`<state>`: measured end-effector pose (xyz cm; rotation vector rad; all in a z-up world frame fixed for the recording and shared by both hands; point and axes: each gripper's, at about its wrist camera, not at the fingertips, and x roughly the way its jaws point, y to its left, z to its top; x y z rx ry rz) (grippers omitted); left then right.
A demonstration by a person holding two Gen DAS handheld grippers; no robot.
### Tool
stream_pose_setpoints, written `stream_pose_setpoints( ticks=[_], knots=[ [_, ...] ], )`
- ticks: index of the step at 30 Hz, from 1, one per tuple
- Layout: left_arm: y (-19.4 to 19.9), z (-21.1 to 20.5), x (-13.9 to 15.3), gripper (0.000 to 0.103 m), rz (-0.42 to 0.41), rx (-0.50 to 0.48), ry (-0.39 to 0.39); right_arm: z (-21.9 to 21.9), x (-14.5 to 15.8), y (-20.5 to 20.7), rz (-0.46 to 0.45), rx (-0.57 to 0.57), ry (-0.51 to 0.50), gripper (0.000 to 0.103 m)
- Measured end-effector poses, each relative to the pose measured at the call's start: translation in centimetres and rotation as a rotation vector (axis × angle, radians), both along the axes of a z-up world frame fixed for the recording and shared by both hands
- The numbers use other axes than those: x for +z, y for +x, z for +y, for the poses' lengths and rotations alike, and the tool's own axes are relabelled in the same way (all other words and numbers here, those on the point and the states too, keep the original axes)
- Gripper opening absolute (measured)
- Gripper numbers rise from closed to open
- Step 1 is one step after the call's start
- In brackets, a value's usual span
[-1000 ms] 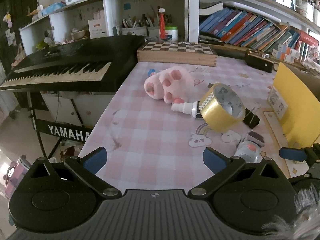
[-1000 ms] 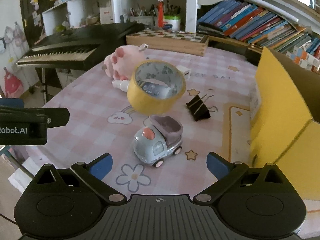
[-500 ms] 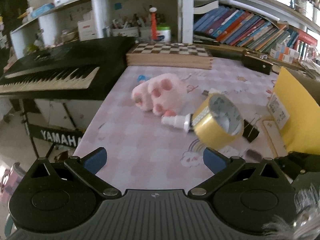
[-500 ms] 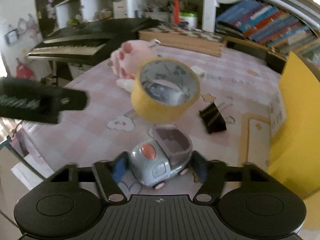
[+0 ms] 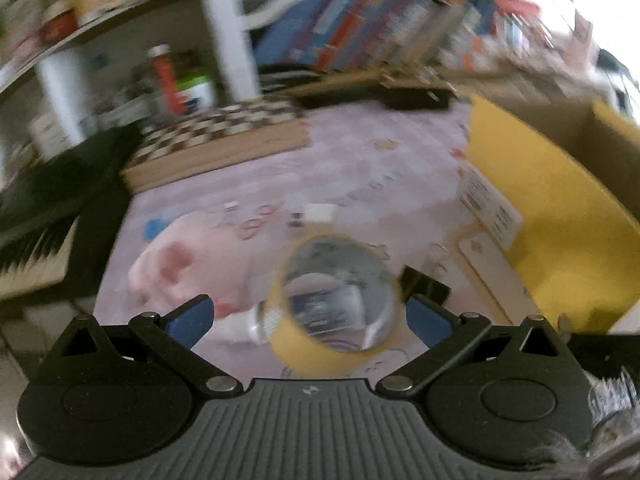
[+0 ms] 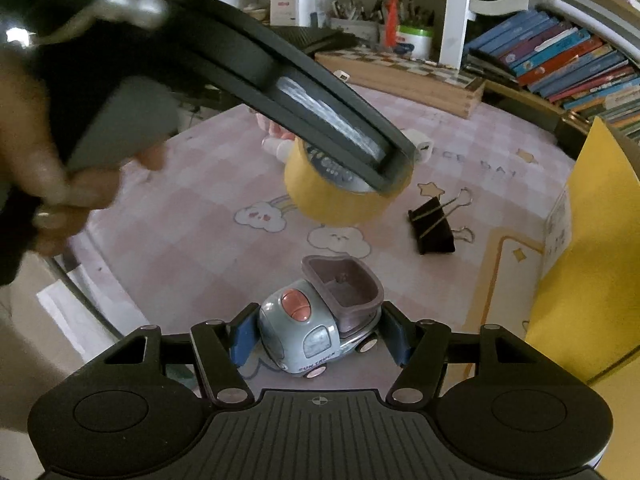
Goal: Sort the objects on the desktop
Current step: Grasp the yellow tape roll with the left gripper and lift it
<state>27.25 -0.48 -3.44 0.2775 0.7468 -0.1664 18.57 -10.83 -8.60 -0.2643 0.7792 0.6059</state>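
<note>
Right tongs (image 6: pixel 318 340) pinch smooth rounded plastic toy truck (image 6: pixel 320 332); left tongs (image 5: pixel 308 316) spread w/ glossy yellow tape ring (image 5: pixel 334 300) between.

The toy truck (image 6: pixel 320 328) reads "FUN TRUCK" on its side.

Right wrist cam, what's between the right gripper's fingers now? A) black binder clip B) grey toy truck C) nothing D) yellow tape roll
B: the grey toy truck sits between the blue pads of the right gripper, which press its sides; the yellow tape roll and black binder clip lie farther off on the table.
</note>
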Motion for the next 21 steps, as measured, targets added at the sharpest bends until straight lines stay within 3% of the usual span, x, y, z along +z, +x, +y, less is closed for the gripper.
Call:
stream_pose_setpoints(
  ticks=[5,11,13,16,21],
  knots=[
    [1.4,-3.0,-2.3,0.103,0.036,-0.102,0.164,-0.5,-0.2,0.2,0.009,-0.005,0.013,0.064],
    [2.1,-3.7,-3.7,0.096,0.043,-0.111,0.25,-0.9,-0.3,0.3,0.011,-0.006,0.021,0.064],
    [2.5,-3.5,-3.7,0.081,0.04,-0.081,0.246,-1.0,-0.3,0.3,0.012,-0.006,0.022,0.064],
    [2.6,-3.1,-3.5,0.081,0.038,-0.067,0.233,-1.1,-0.4,0.3,0.014,-0.007,0.024,0.064],
    [1.6,-1.5,-0.6,0.081,-0.033,-0.014,0.088,-1.1,-0.3,0.2,0.006,-0.022,0.026,0.064]
  ],
)
